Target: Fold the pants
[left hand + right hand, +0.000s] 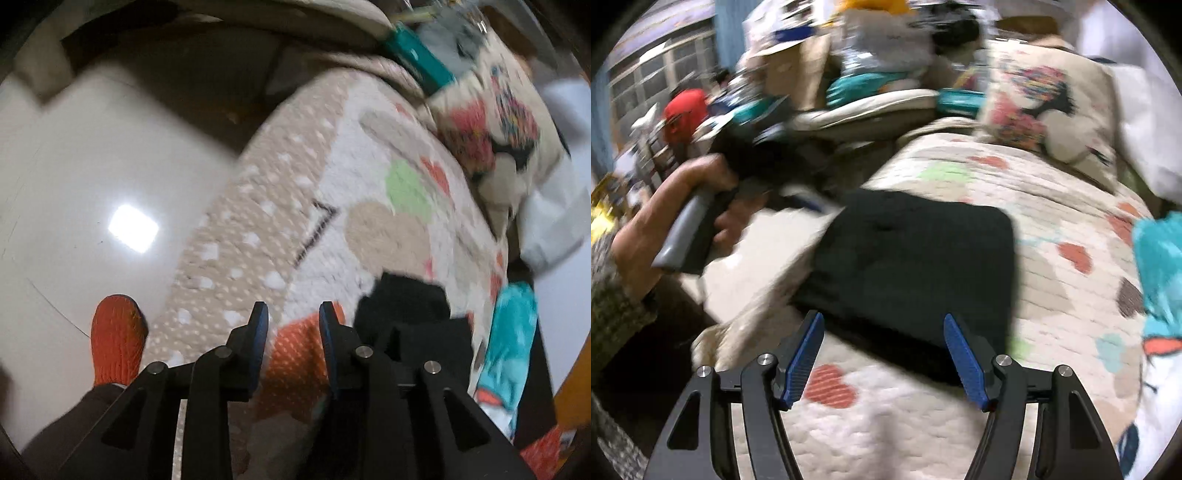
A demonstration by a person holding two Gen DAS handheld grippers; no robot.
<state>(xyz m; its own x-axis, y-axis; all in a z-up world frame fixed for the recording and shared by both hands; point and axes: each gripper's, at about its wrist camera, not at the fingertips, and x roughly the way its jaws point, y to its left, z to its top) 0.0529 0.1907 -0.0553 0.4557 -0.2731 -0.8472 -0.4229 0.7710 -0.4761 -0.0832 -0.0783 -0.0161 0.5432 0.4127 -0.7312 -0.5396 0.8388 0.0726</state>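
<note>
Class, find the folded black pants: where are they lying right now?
In the right wrist view the black pants lie folded on the patterned quilt, just beyond the open right gripper, left of a turquoise cloth.

Bed with heart-print quilt [1052, 206]. Folded black pants [916, 258] lie flat on it; printed pillow [1045, 110] at head, teal cloth [1160, 258] at right edge.

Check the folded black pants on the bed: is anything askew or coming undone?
Nothing stands out, though the frames are blurred. The black pants lie as a compact folded rectangle flat on the quilt, with no leg trailing out. Both the right gripper and left gripper hold nothing.
</note>
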